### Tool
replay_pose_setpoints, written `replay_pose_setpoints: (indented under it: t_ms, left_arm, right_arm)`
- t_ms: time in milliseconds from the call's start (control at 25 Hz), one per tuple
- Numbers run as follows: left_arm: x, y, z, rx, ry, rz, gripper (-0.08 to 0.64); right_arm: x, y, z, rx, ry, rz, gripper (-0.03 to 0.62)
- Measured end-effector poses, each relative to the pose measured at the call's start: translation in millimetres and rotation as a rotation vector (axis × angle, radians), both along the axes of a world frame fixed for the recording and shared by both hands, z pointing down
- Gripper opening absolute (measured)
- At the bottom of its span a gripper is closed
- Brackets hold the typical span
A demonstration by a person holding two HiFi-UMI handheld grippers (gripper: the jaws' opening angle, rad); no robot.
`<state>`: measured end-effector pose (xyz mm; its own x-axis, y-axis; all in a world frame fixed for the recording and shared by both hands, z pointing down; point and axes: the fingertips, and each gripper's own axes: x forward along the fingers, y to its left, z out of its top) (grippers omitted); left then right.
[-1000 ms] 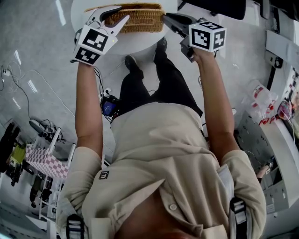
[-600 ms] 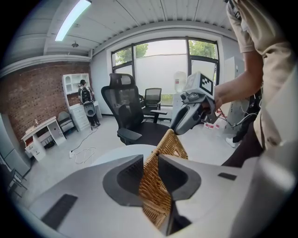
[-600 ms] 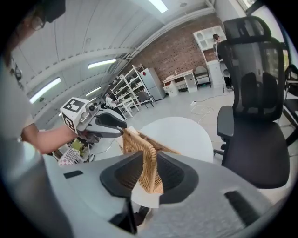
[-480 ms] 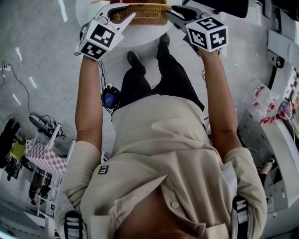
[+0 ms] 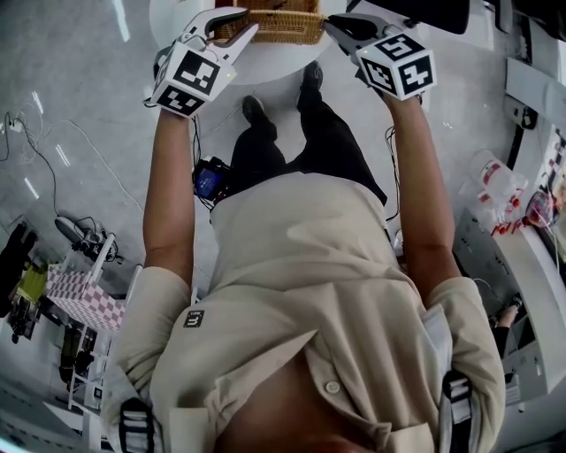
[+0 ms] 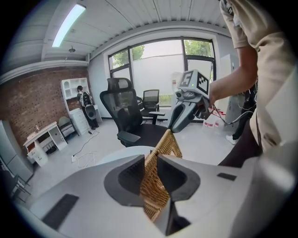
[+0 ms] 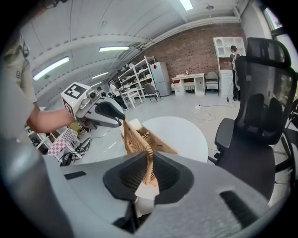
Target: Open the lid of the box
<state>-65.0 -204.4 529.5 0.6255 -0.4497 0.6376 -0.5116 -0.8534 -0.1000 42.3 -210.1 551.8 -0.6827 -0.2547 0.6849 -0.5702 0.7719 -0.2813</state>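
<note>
A woven wicker box (image 5: 265,22) stands on a round white table (image 5: 265,64) at the top of the head view. My left gripper (image 5: 232,25) grips its left end and my right gripper (image 5: 334,26) its right end. In the left gripper view my left gripper (image 6: 150,174) is shut on the wicker lid (image 6: 164,151), which stands edge-on and reaches across to the right gripper (image 6: 184,114). In the right gripper view the jaws of my right gripper (image 7: 148,174) are closing, pads pressing the lid's woven rim (image 7: 135,139) and a white tag (image 7: 146,189).
A black office chair (image 7: 265,93) stands close to the table (image 7: 184,132). Cables (image 5: 35,142) trail over the grey floor at the left, near a checkered rack (image 5: 84,305). White counters with bottles (image 5: 504,190) line the right side. Shelves and desks stand along the brick wall.
Both grippers and the wicker box have drifted up toward the top edge of the head view. Each gripper stays at its own end of the box.
</note>
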Motion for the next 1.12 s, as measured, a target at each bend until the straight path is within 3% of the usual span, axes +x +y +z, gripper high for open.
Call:
replay_pose_setpoints:
  t_ms: [240,1120]
  left_arm:
    - [-3.0,-6.8,-22.1,0.072,0.019,-0.017,0.078]
    - [17.6,45.4,-18.0,0.007,-0.003,0.089,0.078]
  right_arm:
    - [3.9,13.3,-1.6,0.006,0.008,-0.013,0.031]
    - [13.3,67.8,-10.3,0.036,0.059,-0.072,0.037]
